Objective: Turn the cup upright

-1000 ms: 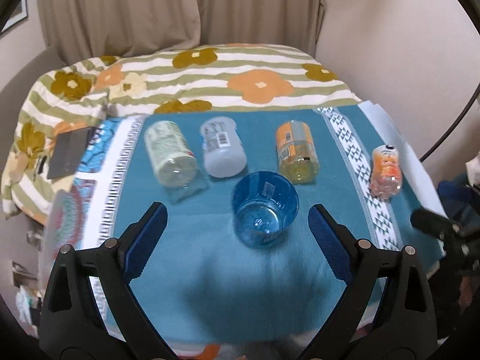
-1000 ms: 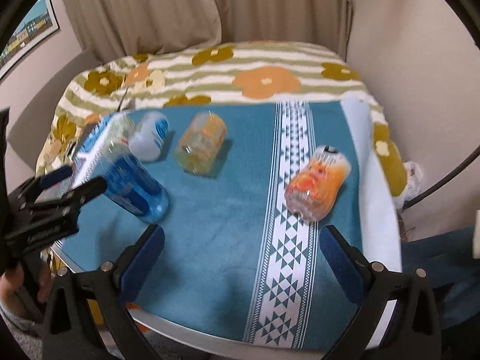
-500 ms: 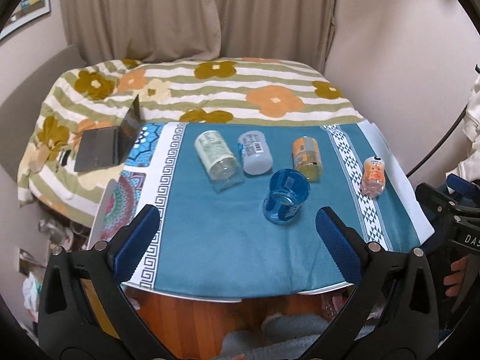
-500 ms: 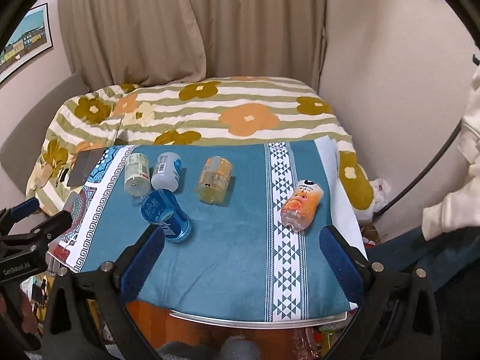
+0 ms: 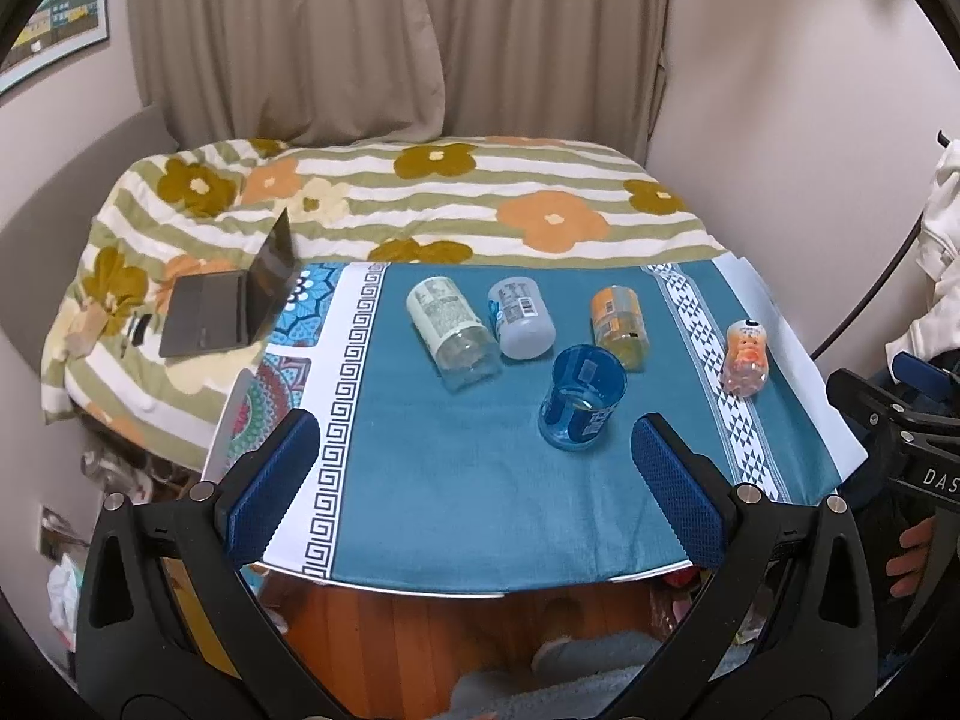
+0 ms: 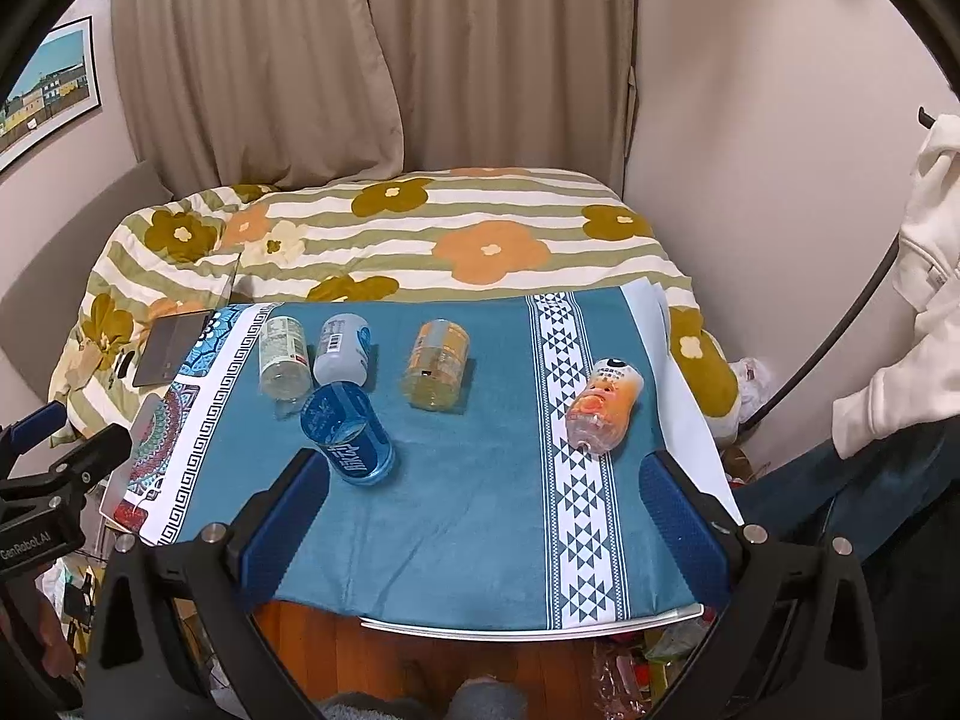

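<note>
Farther off: upright translucent blue cup [image 5: 581, 396]

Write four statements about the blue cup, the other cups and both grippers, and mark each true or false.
1. The blue cup stands upright on the teal cloth. True.
2. The left gripper is shut on the blue cup. False: it is open and holds nothing.
3. Four other cups lie on their sides, among them the orange cup. True.
4. The right gripper grips the peach cup. False: it is open, clear of it.
</note>
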Tool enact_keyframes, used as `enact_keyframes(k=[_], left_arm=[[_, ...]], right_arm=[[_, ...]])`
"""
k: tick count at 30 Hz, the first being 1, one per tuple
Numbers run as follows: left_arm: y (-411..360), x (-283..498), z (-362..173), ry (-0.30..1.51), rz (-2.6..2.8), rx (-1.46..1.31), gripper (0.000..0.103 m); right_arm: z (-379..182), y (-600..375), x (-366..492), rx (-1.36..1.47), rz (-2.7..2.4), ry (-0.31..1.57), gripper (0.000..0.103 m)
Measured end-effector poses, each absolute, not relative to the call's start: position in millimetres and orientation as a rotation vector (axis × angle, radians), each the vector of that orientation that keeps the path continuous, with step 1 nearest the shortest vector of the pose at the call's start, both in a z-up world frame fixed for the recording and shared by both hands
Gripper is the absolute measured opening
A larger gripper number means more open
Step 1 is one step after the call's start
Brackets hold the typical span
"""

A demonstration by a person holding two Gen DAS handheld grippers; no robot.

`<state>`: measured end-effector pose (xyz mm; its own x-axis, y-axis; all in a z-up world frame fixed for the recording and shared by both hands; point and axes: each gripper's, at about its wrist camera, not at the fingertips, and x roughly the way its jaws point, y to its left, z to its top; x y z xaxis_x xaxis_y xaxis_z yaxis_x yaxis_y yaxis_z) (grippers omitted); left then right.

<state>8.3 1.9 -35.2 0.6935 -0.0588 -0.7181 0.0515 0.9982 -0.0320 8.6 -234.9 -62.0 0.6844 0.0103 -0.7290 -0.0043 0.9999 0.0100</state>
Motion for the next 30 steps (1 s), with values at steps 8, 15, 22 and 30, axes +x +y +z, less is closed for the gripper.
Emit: enact_keyframes(k=[8, 15, 22, 30], left_arm=[[0.3, 6.3, -35.3, 0.797, -0.067, -0.009, 0.103], [-1.7, 5.4, -32.7, 0.788, -0.068, -0.008, 0.103], [-2.6, 6.5, -30.9, 0.786, -0.069, -0.007, 0.103], [-2.2, 8.4, -29.3, 0.784, -0.069, -0.007, 0.103]], right_arm=[[-58.4, -233.9, 6.3, 0.006, 0.002, 0.812, 0.103], [-58.6, -233.6, 6.1, 0.006, 0.003, 0.812, 0.103], [-56.2, -234.0, 6.9, 0.007, 0.001, 0.811, 0.103], [-53.9, -235.7, 10.2, 0.009, -0.002, 0.81, 0.103]])
